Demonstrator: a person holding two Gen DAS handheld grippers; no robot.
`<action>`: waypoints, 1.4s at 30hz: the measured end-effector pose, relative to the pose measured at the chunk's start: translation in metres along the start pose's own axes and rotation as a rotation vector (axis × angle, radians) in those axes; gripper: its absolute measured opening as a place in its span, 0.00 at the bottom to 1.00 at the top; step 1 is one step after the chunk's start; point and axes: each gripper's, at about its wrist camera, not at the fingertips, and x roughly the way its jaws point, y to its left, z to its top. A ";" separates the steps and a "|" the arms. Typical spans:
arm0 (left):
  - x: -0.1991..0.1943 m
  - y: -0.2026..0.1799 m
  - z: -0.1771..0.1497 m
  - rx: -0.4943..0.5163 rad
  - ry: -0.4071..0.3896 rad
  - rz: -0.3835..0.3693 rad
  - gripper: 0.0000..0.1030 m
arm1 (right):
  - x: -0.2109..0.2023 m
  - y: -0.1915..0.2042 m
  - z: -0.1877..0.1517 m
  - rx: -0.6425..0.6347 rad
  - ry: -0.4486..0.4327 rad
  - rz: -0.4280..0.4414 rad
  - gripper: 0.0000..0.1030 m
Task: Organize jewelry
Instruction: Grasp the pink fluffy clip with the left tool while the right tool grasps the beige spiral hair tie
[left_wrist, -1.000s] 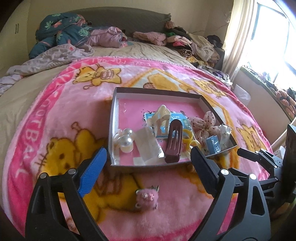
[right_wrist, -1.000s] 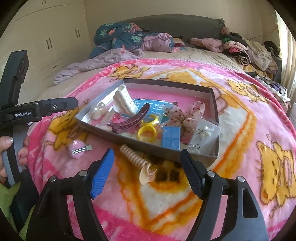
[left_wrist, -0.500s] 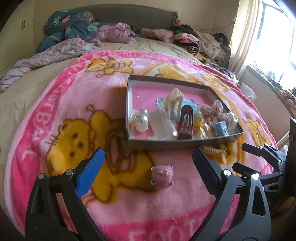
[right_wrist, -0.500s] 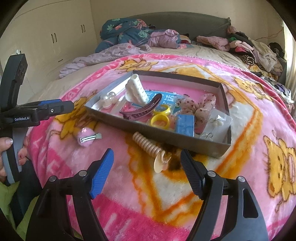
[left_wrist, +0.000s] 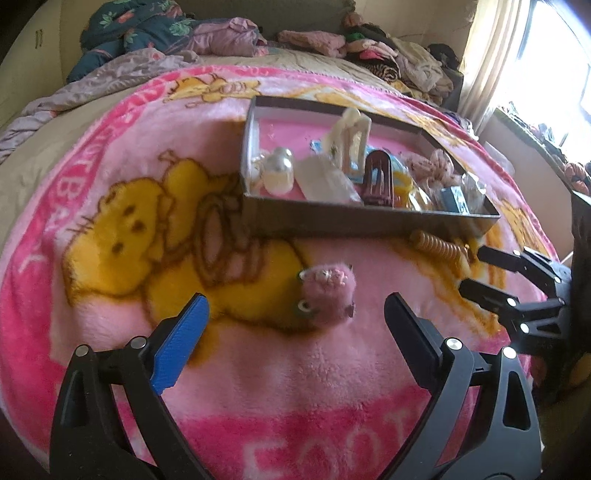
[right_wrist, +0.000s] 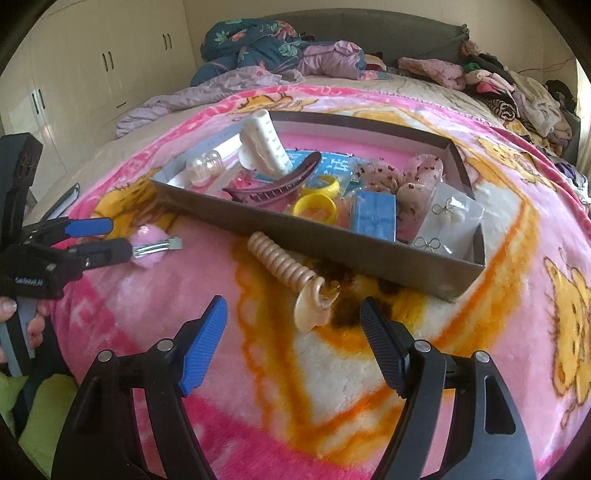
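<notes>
Both jaws spread wide, holding nothing. Left gripper (left_wrist: 295, 325): pink pompom clip (left_wrist: 327, 293) lies on the blanket (left_wrist: 110, 295) just ahead, centred between the tips, with bare blanket either side. Right gripper (right_wrist: 291, 332): spiral hair tie (right_wrist: 280, 262) with its shell-like end sits just ahead of the gap, its far end touching the near wall of the tray (right_wrist: 325, 240). Left gripper's tips flank the clip in the right view.

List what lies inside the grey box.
In the box: pearl clip, cream roller, maroon claw clip, yellow rings, blue packet, dotted scrunchies, earring card. Whatever lies beneath them is hidden.
</notes>
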 end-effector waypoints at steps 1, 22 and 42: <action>0.003 -0.001 -0.001 0.005 0.005 -0.001 0.84 | 0.003 -0.001 0.001 -0.001 0.003 0.000 0.70; 0.026 -0.001 0.006 0.004 0.037 -0.042 0.27 | 0.033 0.001 0.015 -0.046 0.010 0.017 0.48; -0.010 0.019 0.007 -0.045 -0.032 -0.051 0.27 | 0.022 0.045 0.017 -0.096 0.014 0.114 0.27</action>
